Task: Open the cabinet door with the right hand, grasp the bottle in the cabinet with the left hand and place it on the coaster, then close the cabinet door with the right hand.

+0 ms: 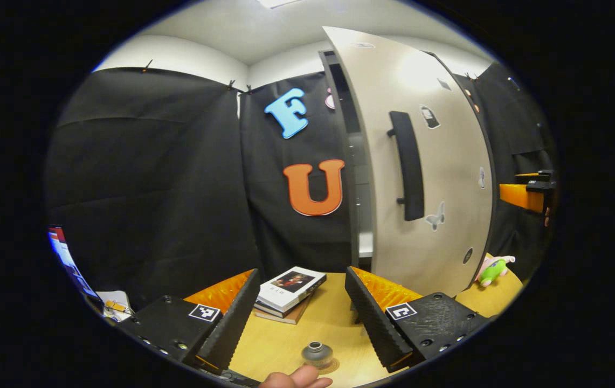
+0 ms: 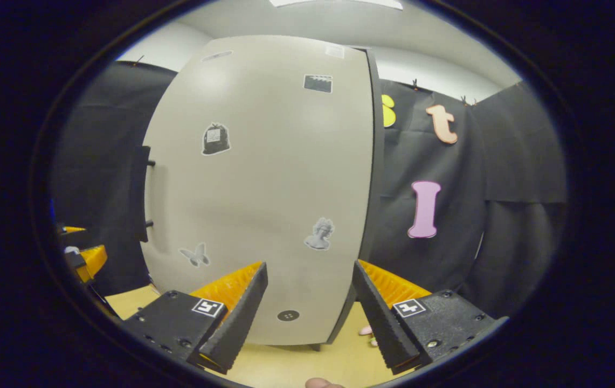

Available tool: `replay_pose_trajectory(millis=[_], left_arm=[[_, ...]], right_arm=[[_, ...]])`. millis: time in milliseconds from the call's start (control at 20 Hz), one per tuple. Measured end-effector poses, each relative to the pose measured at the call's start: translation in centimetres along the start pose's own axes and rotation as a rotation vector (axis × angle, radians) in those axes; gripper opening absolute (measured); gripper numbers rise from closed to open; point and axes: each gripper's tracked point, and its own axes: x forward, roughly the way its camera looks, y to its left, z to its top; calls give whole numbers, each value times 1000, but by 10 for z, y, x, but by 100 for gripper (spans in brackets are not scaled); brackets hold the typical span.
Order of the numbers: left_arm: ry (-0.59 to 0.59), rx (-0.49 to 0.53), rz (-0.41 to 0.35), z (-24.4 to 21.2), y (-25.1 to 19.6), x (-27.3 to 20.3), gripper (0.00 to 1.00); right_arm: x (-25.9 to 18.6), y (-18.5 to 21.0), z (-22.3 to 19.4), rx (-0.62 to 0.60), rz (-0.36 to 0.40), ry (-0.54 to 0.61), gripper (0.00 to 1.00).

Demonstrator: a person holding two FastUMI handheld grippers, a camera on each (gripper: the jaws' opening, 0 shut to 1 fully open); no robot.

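Bottle (image 1: pixel 317 353) stands on the surface; both grippers' fingers spread and empty; right gripper (image 2: pixel 307 307) must next push the ajar cabinet door (image 2: pixel 264 188) shut.

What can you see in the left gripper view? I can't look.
The open left gripper hangs over a table where a small bottle stands. Ahead, a cabinet door is ajar, with books beside it.
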Motion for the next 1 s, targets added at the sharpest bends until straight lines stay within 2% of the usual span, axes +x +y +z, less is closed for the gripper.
replay_pose_trajectory(millis=[150,200,350,500,650,850,1000], left_arm=[[-29,17,-116,16,-38,14,96],[-31,14,-150,19,-51,17,100],[34,-87,-263,22,-93,20,96],[38,-157,-261,43,-103,28,96],[20,-194,-294,52,-113,29,96],[-9,-141,-295,53,-111,27,96],[-20,-129,-343,56,-121,17,95]], right_arm=[[-26,-4,3,12,-31,-7,100],[-34,-6,2,29,-43,-8,100],[-47,-8,7,68,-79,5,100],[-51,-12,19,49,-125,13,100],[-64,-4,30,105,-118,6,100],[-79,13,29,76,-108,-21,100],[-81,35,25,63,-47,-3,100]])
